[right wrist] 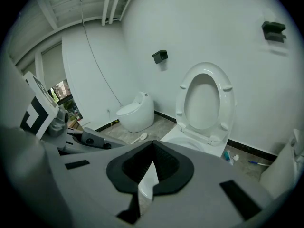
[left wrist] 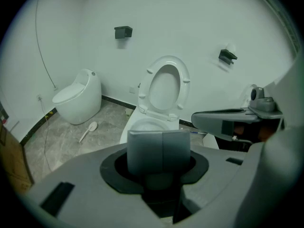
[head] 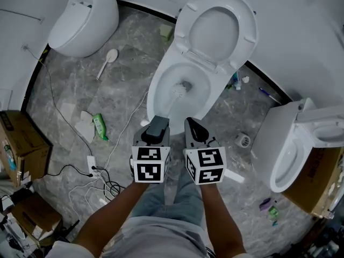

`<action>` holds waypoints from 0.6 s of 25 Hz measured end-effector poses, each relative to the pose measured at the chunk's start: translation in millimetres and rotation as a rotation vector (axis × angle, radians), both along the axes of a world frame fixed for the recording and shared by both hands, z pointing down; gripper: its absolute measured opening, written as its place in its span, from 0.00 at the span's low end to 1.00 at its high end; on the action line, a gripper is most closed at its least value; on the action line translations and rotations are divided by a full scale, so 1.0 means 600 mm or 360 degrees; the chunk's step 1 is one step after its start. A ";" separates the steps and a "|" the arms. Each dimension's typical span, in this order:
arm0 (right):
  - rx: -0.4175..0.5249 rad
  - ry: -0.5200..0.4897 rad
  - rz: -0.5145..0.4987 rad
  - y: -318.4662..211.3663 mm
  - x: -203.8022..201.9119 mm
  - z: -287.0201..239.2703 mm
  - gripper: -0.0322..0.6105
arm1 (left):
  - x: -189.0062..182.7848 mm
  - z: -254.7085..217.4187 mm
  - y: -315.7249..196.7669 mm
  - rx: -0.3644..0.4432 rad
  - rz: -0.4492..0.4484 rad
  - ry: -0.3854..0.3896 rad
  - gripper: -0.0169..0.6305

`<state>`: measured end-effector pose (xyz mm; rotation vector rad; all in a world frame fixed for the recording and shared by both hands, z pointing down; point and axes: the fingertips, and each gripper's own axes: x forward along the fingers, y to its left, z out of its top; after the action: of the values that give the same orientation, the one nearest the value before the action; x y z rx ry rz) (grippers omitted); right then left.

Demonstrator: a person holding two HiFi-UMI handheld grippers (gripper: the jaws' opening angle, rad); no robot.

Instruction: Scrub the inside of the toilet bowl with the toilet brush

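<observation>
**Head view:** The white ceramic toilet bowl [head: 156, 93] is standing open, with its white oval plastic lid [head: 215, 31] raised behind it. The white long-handled toilet brush [head: 179, 90] is sitting head-down inside the toilet bowl. Its handle is slanting back to the left gripper [head: 157, 121], which is hovering just in front of the toilet bowl's near rim. The right gripper [head: 194, 123] is hovering just beside the left one, also in front of that rim. A white round-headed scrubber [head: 109, 56] is lying on the grey marble-patterned floor [head: 70, 90], well to the left of the toilet bowl.

**Left gripper view:** The two grey pads [left wrist: 145, 151] are pressing flat together with no gap showing. The handle they are clamping is hidden behind them. The toilet bowl is lying straight ahead.

**Right gripper view:** The black jaws are meeting at their tips and gripping nothing. The toilet bowl is lying ahead and slightly right.
</observation>
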<state>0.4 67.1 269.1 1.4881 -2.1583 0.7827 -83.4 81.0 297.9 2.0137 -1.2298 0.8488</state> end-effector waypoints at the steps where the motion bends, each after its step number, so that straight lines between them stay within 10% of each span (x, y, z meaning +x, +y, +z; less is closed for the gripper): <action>1: -0.0010 -0.0004 -0.0012 -0.009 0.006 0.013 0.05 | 0.004 0.011 -0.008 -0.0006 -0.0016 -0.0004 0.27; 15: -0.0125 -0.0051 -0.0207 -0.084 0.021 0.191 0.05 | 0.000 0.198 -0.096 -0.0106 -0.0190 -0.0122 0.27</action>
<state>13.1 16.8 383.8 1.2904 -2.1960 0.8405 -83.1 23.2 416.8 1.8509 -1.3325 0.9038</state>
